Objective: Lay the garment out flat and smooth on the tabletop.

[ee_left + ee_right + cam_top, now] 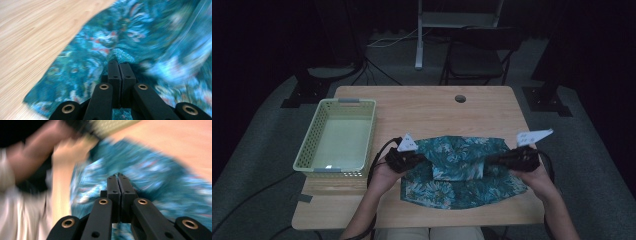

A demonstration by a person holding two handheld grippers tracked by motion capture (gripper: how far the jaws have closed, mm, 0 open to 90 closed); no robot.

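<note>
Pinching the teal floral cloth [462, 172] from both sides, the left gripper [421, 159] and right gripper [492, 161] clamp its edges; cloth lies on the table [422, 107] at five o'clock of the basket [339, 137].

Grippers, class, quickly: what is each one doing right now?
Left gripper: shut on the teal floral cloth.
Right gripper: shut on the same cloth.

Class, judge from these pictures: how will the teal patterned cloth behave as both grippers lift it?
The teal patterned cloth is probably floppy: it lies folded and rumpled. Pinched by the left gripper and right gripper, its middle will likely sag. It seems light and unlikely to slip.
</note>
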